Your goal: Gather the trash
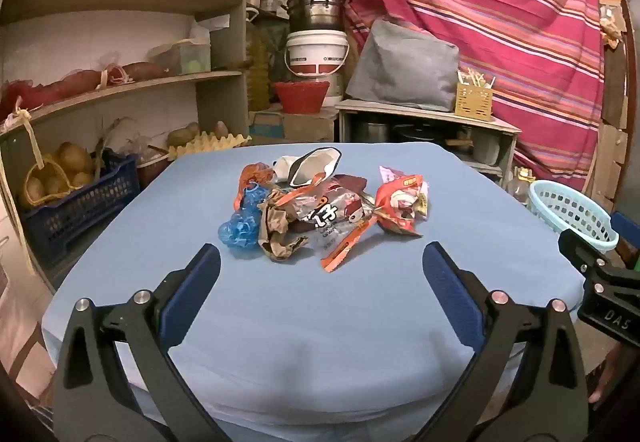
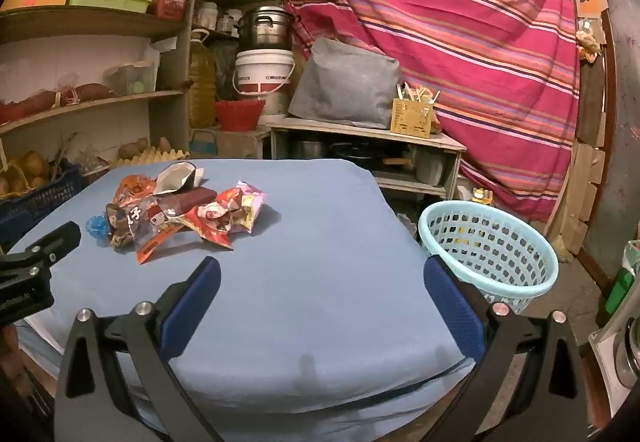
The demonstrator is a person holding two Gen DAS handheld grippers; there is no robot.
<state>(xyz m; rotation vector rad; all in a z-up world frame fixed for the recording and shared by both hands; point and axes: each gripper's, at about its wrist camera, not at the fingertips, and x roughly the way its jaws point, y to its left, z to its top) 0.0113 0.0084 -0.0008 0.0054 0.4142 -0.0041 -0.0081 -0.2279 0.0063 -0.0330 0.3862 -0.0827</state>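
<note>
A pile of trash (image 1: pixel 324 208) lies mid-table on the blue cloth: snack wrappers, a crumpled brown paper (image 1: pixel 276 230), a blue plastic piece (image 1: pixel 240 230), a red packet (image 1: pixel 400 206) and a white-lined pouch (image 1: pixel 312 166). The pile also shows in the right wrist view (image 2: pixel 180 214), far left. My left gripper (image 1: pixel 320 266) is open and empty, just short of the pile. My right gripper (image 2: pixel 320 274) is open and empty over bare cloth, right of the pile. A light blue basket (image 2: pixel 496 242) stands on the floor by the table's right edge; it also shows in the left wrist view (image 1: pixel 568 210).
The blue-covered table (image 1: pixel 312 322) fills the foreground. Shelves (image 1: pixel 120 90) with potatoes, crates and boxes stand at the left. A low cabinet (image 1: pixel 424 126) with a grey cover, a white bucket (image 1: pixel 316 54) and a striped red curtain (image 1: pixel 500 22) are behind.
</note>
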